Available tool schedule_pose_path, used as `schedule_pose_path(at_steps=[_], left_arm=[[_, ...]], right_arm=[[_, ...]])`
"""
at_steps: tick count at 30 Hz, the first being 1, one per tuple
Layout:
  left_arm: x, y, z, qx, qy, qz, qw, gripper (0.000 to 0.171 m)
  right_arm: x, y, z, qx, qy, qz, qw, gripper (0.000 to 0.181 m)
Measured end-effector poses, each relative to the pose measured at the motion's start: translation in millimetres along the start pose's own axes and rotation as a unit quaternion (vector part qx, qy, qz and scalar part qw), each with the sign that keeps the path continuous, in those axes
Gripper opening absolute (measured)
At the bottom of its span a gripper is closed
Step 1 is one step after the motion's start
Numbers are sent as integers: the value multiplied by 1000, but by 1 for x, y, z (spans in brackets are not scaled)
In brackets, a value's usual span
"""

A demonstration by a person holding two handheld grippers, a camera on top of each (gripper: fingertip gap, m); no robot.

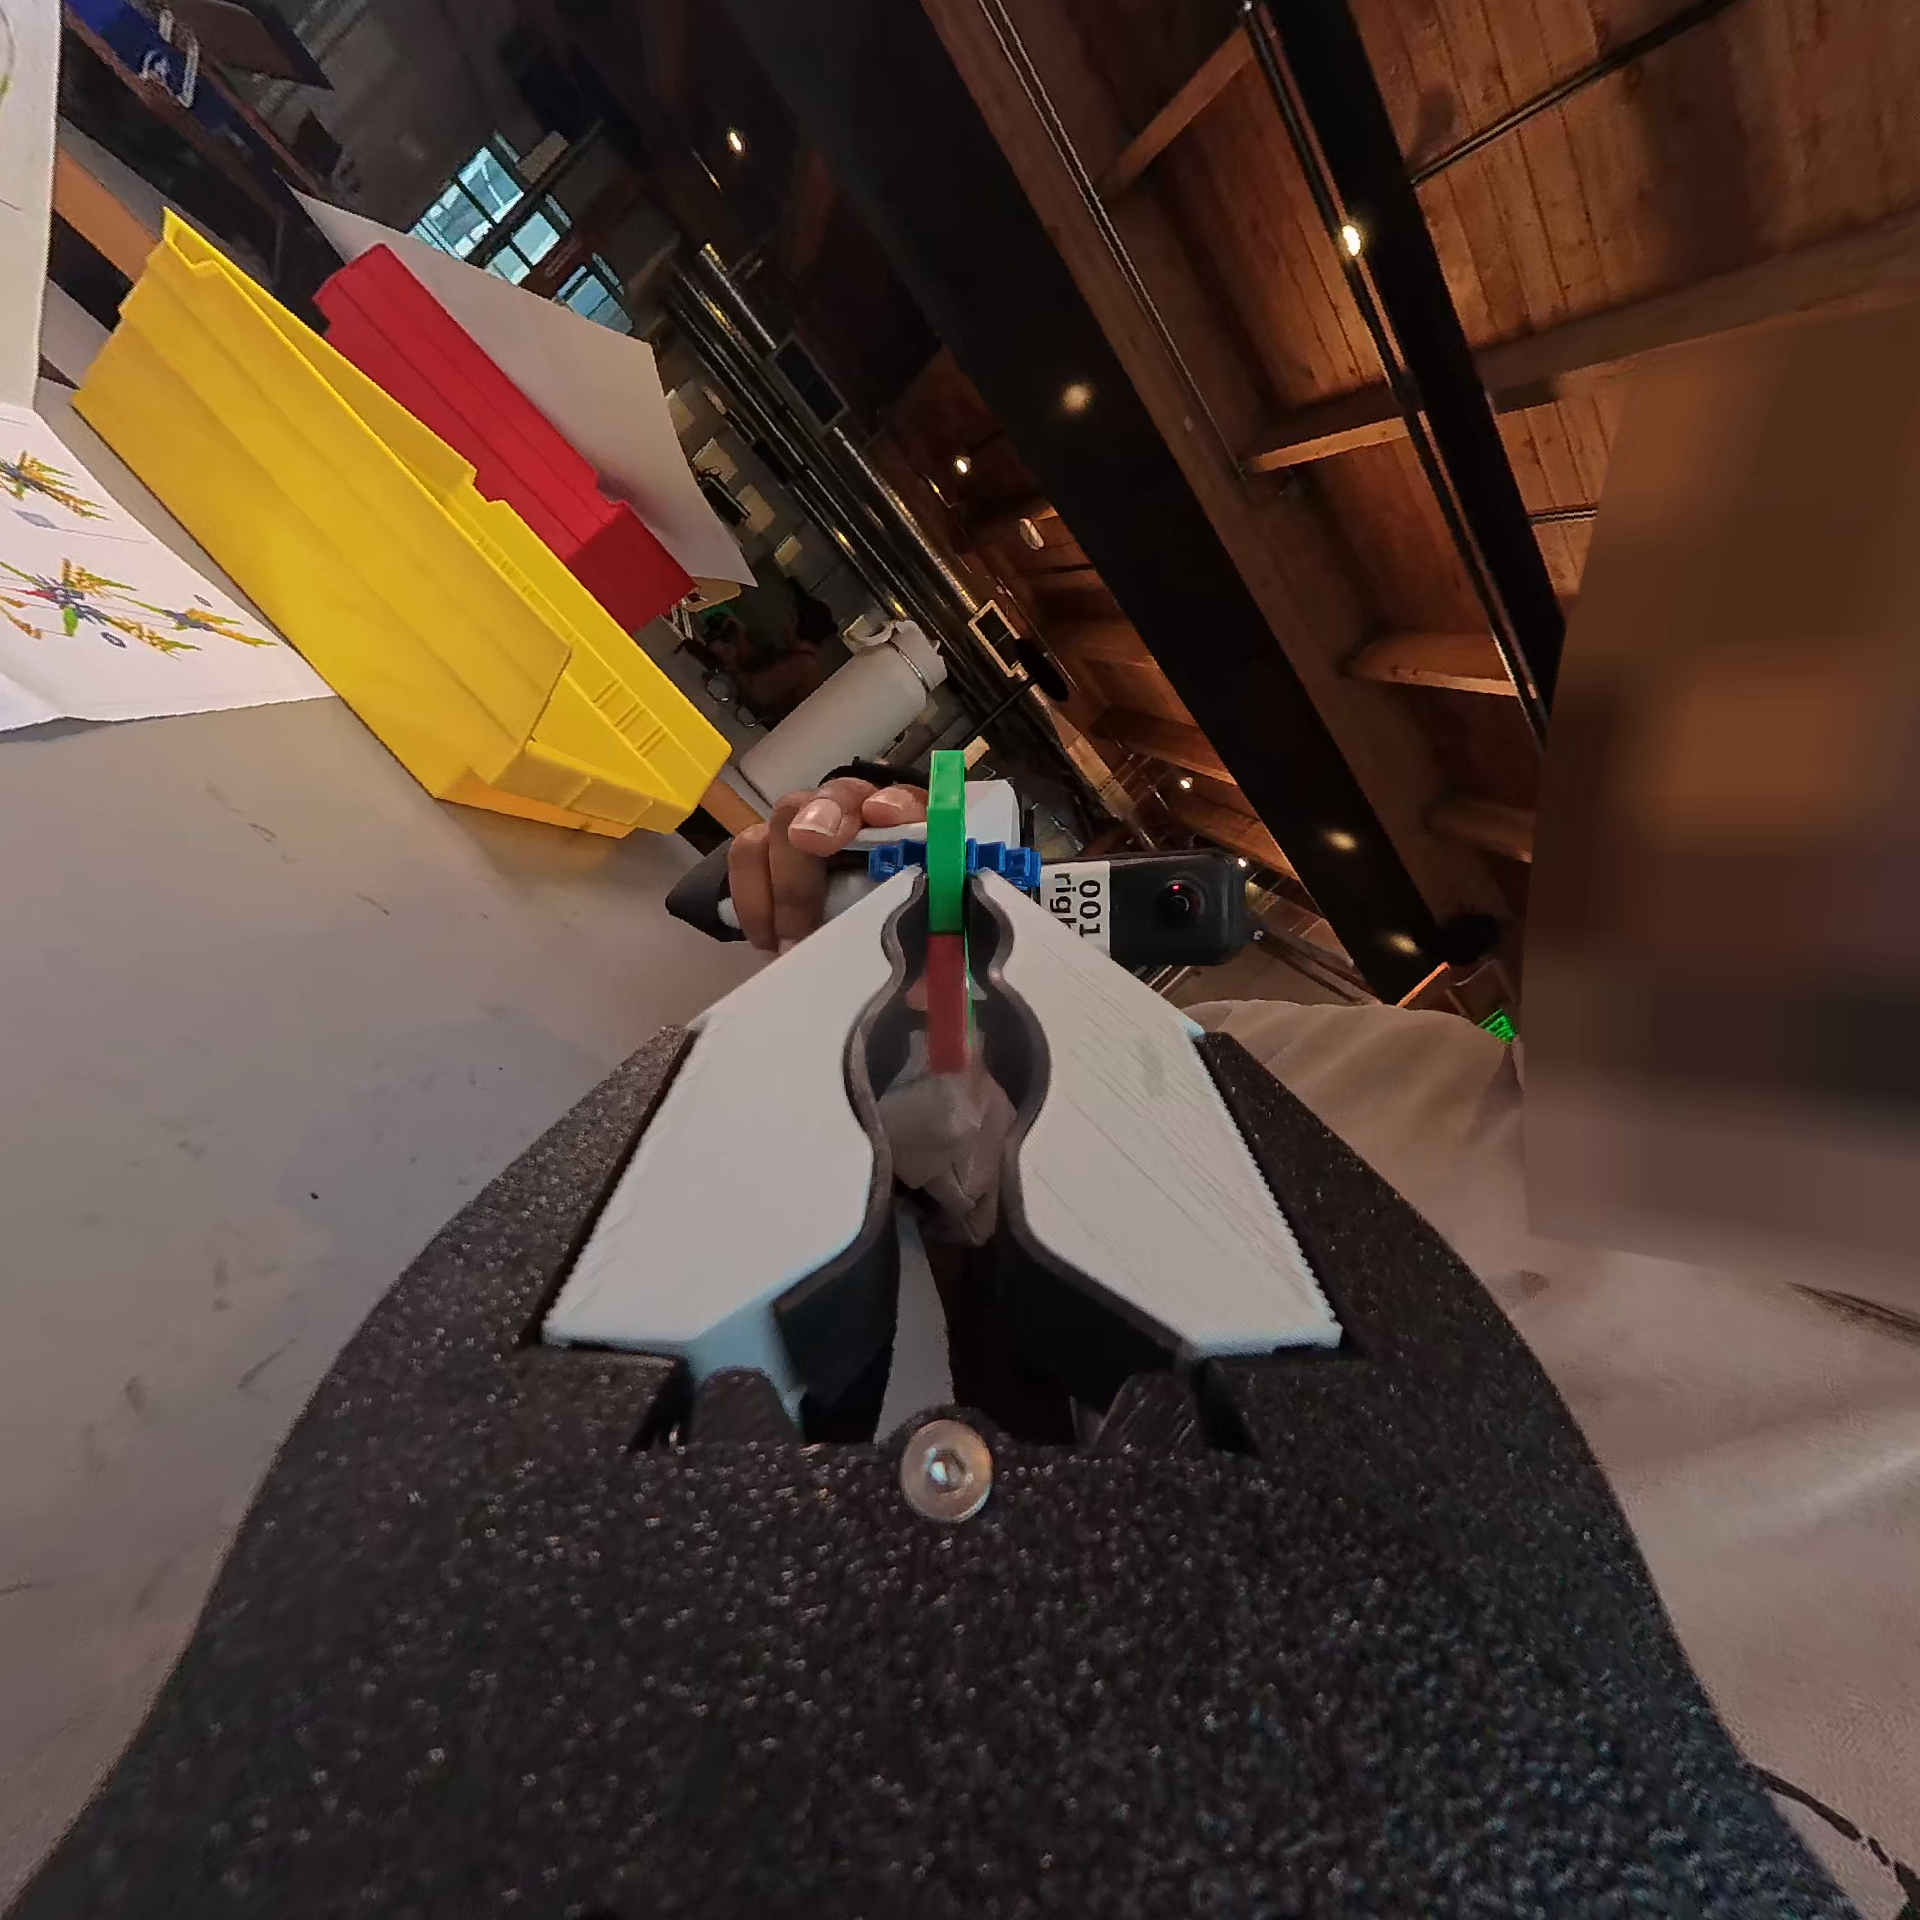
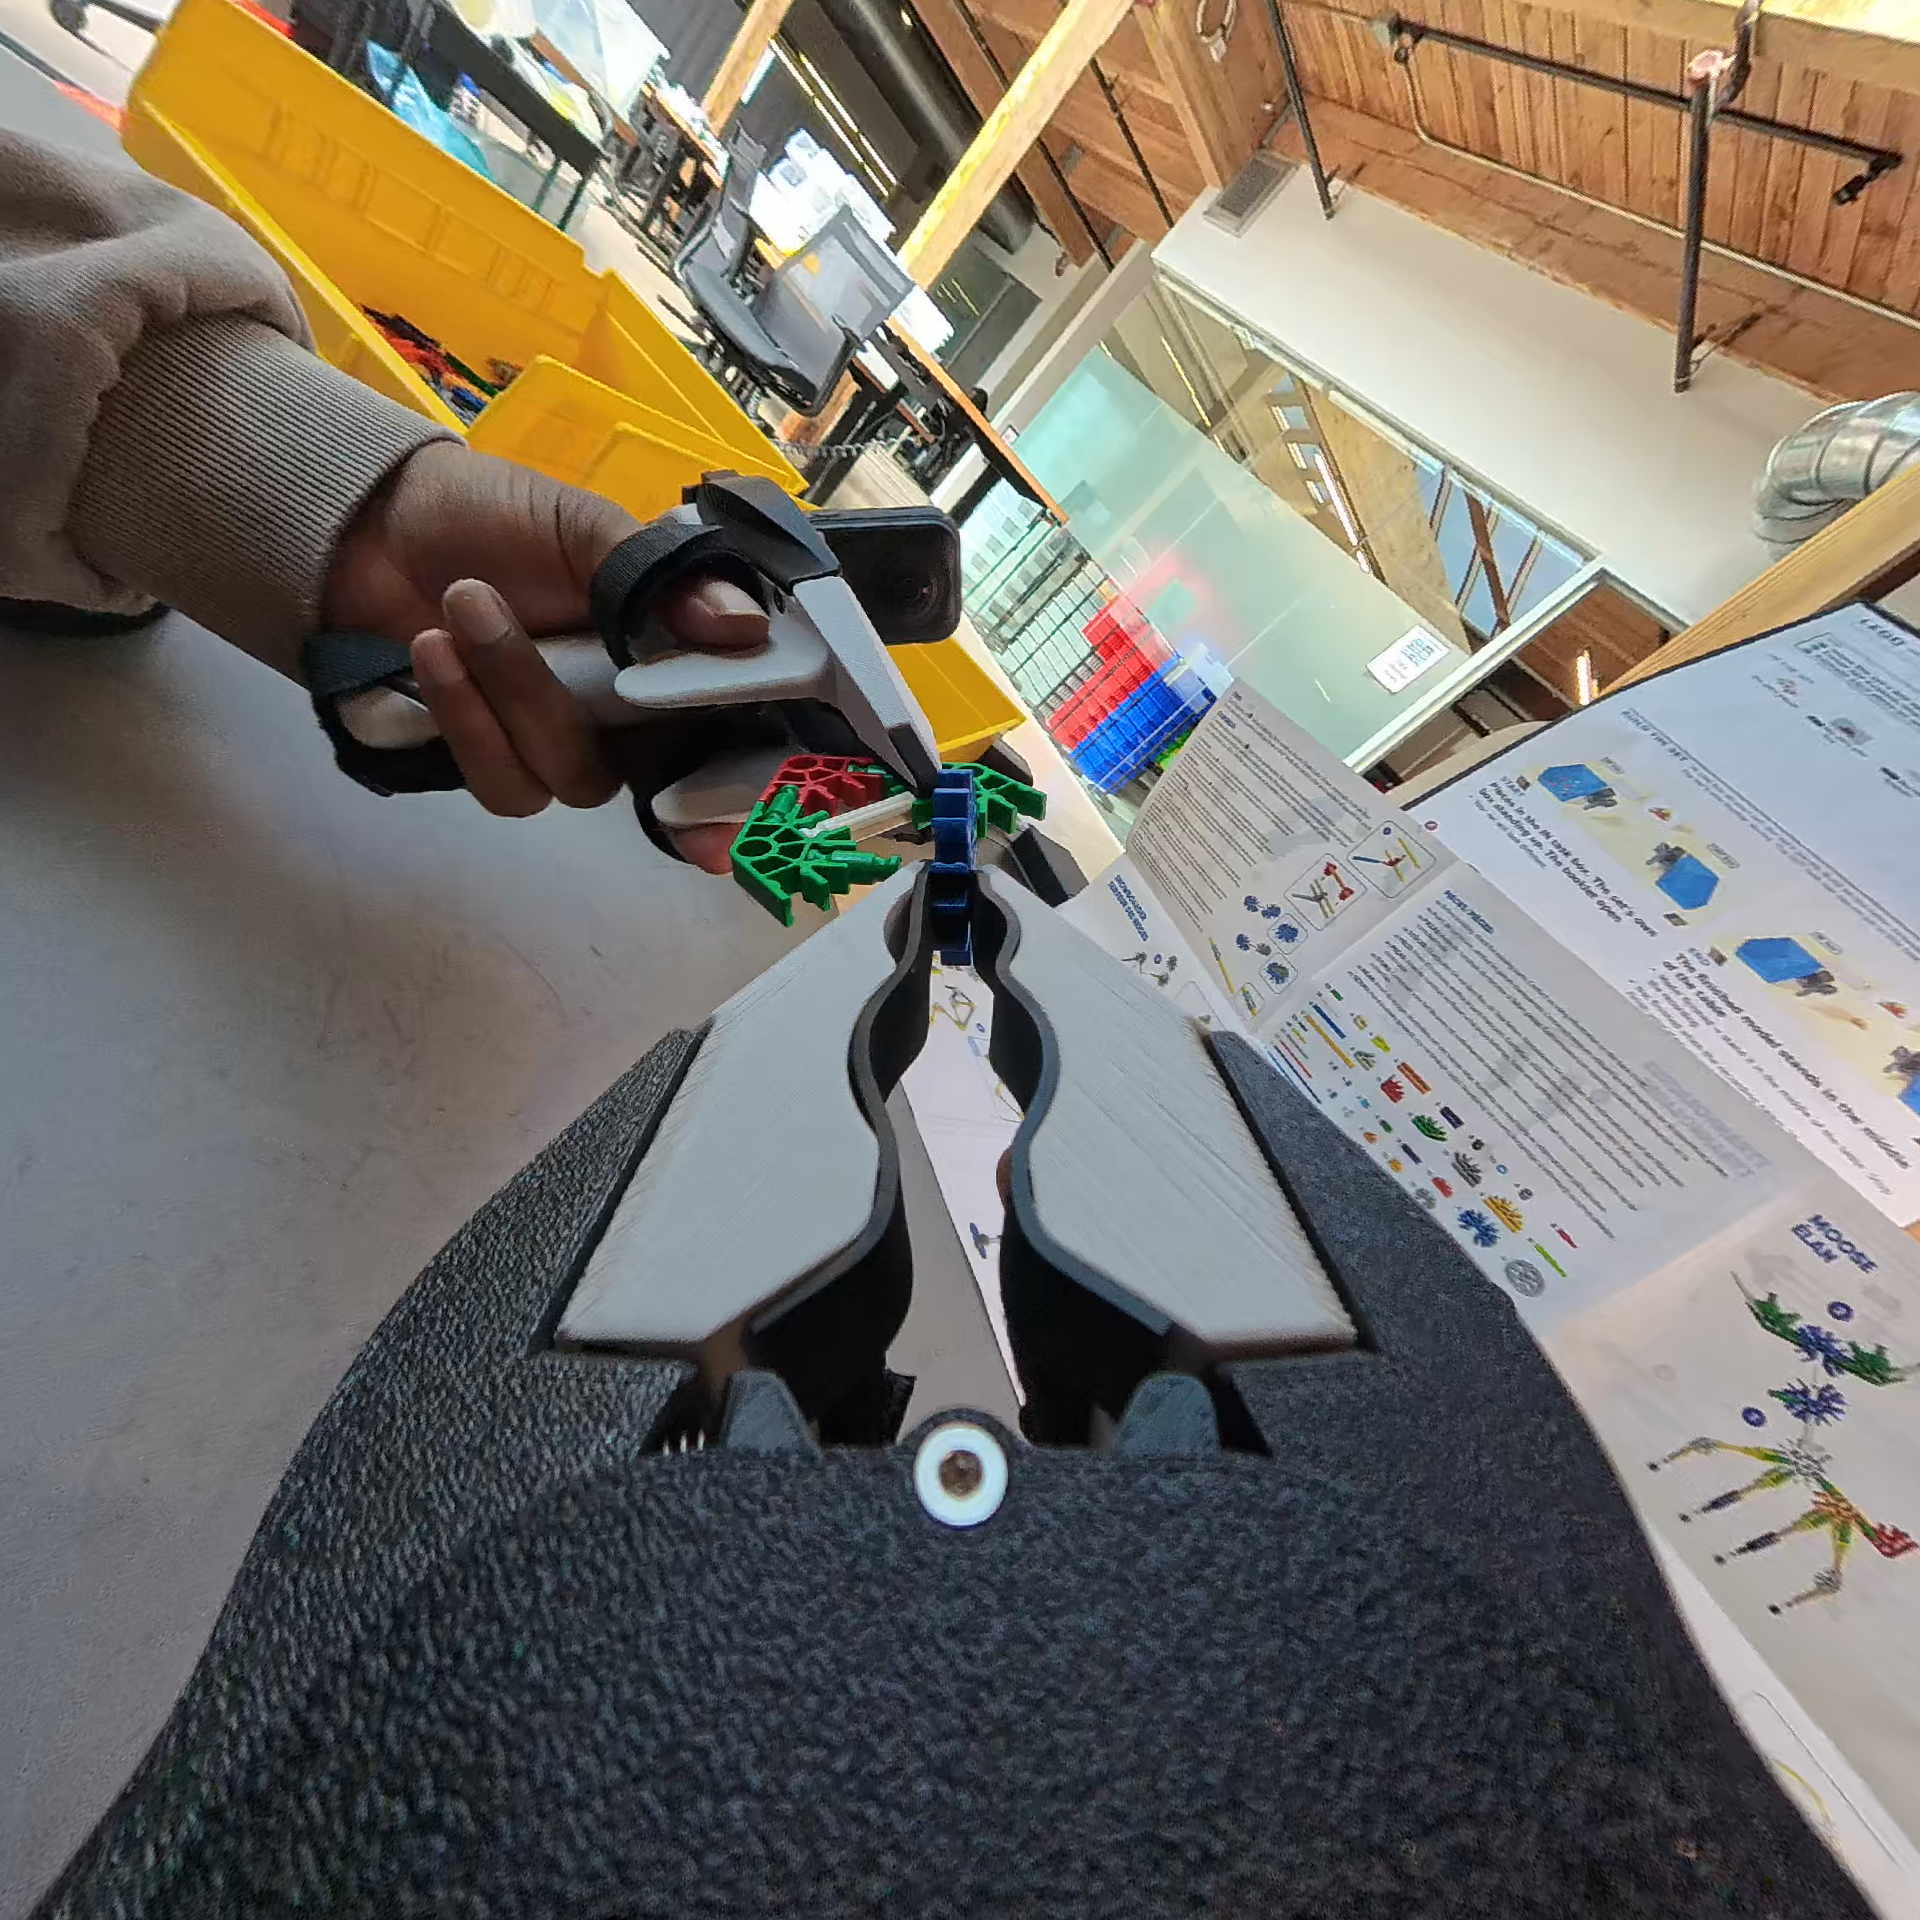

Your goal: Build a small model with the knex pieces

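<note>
My left gripper (image 1: 948,883) is shut on a small toy assembly seen edge-on: a green connector (image 1: 945,831) above a red connector (image 1: 945,1003). A blue connector (image 1: 896,860) crosses it at the fingertips. My right gripper (image 2: 951,878) is shut on that blue connector (image 2: 951,831). In the right wrist view the assembly shows flat: two green connectors (image 2: 795,857), a red connector (image 2: 821,777) and a white rod (image 2: 862,821). The left gripper (image 2: 920,774), held by a hand (image 2: 499,582), pinches it from above. Both are held above the grey table (image 2: 208,1039).
Yellow bins (image 1: 364,520) and a red bin (image 1: 499,436) stand at the table's far side. One yellow bin (image 2: 416,239) holds several loose pieces. Printed instruction sheets (image 2: 1558,1039) lie to the right. A white bottle (image 1: 831,717) stands behind the bins. Left and right tips are no more than a few centimetres apart.
</note>
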State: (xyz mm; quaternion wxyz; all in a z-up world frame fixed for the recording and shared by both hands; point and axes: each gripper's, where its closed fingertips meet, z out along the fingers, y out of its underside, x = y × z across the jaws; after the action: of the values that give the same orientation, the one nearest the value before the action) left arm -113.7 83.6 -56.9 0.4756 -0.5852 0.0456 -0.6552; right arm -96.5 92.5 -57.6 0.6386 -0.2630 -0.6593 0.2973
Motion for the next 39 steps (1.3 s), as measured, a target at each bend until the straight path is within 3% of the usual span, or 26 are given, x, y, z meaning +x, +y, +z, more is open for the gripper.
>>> schedule_pose_path(at_steps=[10,20,25,27,29,31,33,35,39], left_arm=[[15,21,-3,-139,18,48,989,3],[13,51,7,-231,12,49,972,3],[-3,72,9,-342,-53,109,932,3],[-14,87,9,-425,-88,159,887,3],[-15,87,3,-471,-104,198,853,4],[-16,73,-2,-469,-123,214,848,4],[-21,60,-7,-439,-142,214,861,4],[-24,49,-8,-383,-145,201,890,4],[-38,49,-20,-298,-160,147,930,4]], right_arm=[[-17,-14,-9,-11,-180,4,984,6],[-31,-12,-31,-117,-365,-97,919,6],[-71,2,-40,-146,-429,-165,876,3],[-90,16,-39,-157,-439,-257,847,3],[-93,17,-37,-161,-437,-251,849,4],[-89,14,-37,-158,-428,-231,859,4],[-88,11,-34,-155,-410,-215,873,4],[-82,7,-27,-142,-374,-170,900,4],[-64,2,-9,-95,-281,47,954,4]])
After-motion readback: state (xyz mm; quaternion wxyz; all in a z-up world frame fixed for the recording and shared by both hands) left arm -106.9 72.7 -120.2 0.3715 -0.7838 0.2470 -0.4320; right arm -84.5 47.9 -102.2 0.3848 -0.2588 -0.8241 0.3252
